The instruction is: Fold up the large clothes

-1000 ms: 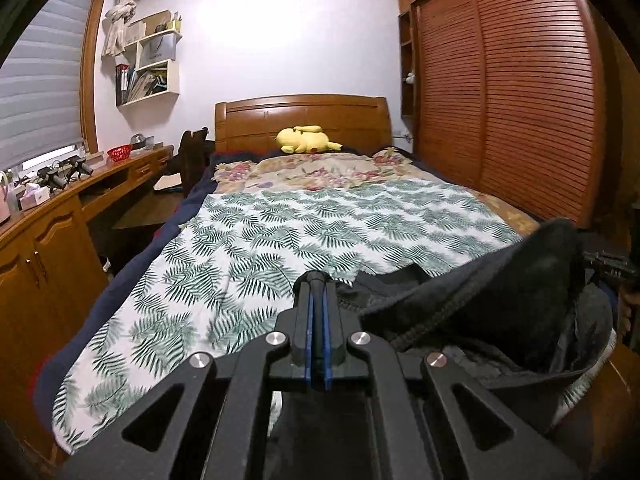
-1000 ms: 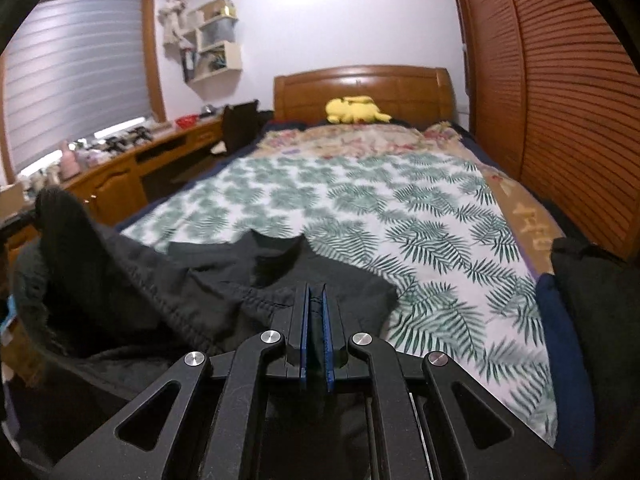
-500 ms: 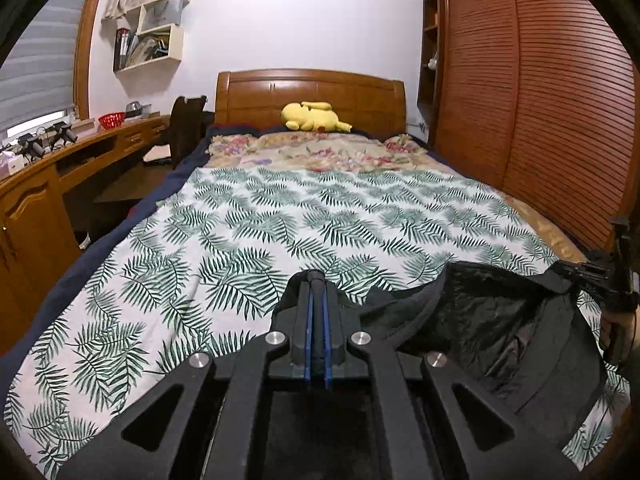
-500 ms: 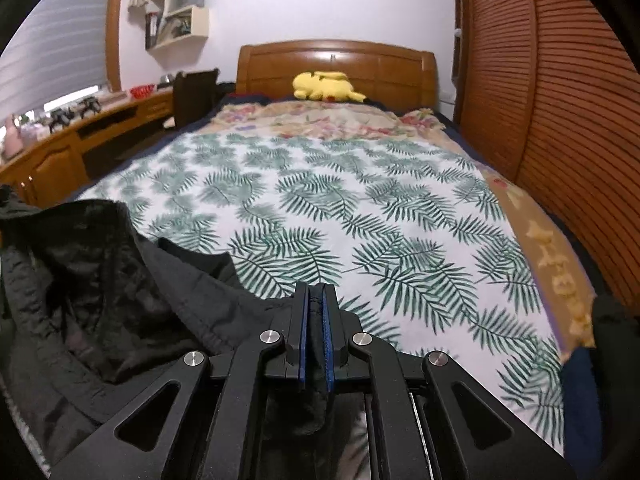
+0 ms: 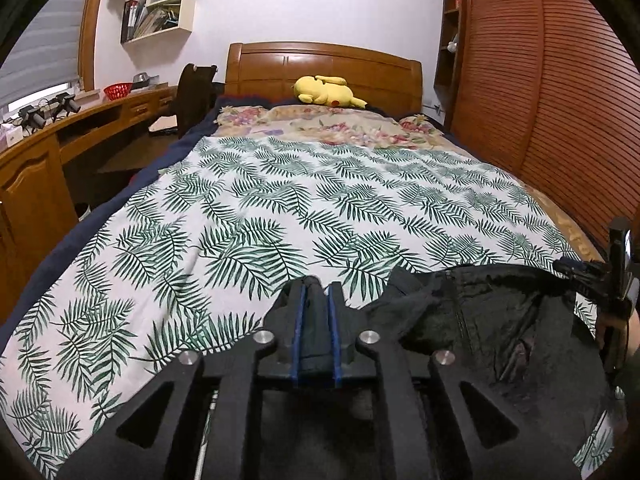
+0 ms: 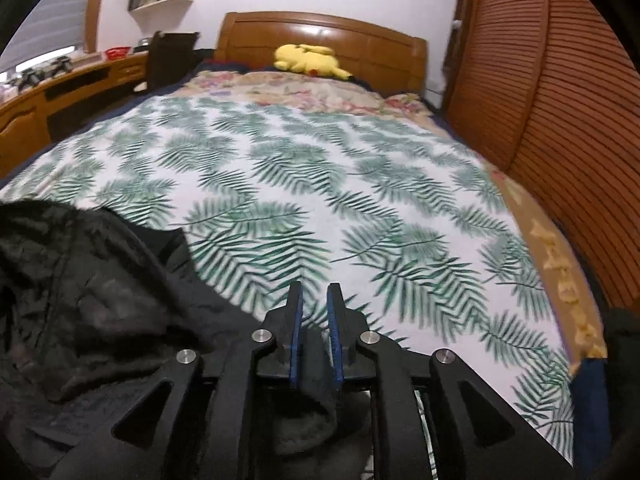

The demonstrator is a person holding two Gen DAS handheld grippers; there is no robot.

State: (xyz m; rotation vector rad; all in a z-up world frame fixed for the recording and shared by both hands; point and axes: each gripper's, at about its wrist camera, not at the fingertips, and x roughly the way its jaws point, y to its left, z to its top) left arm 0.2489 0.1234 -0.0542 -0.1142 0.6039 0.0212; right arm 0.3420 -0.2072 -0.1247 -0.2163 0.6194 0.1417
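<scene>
A large black jacket [image 5: 480, 320] lies at the near end of the bed [image 5: 280, 208], on a white spread with green fern leaves. My left gripper [image 5: 316, 292] is shut on the jacket's left edge, with black cloth between its blue pads. In the right wrist view the jacket [image 6: 80, 300] spreads to the left. My right gripper [image 6: 316, 300] stands slightly parted, with black cloth lying between the pads near their base. The right gripper also shows at the far right of the left wrist view [image 5: 616, 276].
A yellow plush toy [image 5: 326, 92] lies at the wooden headboard [image 5: 320, 64]. A wooden desk [image 5: 60, 136] and a dark chair [image 5: 196, 96] stand left of the bed. Slatted wardrobe doors [image 5: 540, 100] line the right side. Another dark garment [image 6: 624, 380] hangs at the bed's right corner.
Both grippers moved forward and down, spreading the jacket flatter on the bed. The pads of both grippers have parted a little; the right ones now show a gap at the tips.
</scene>
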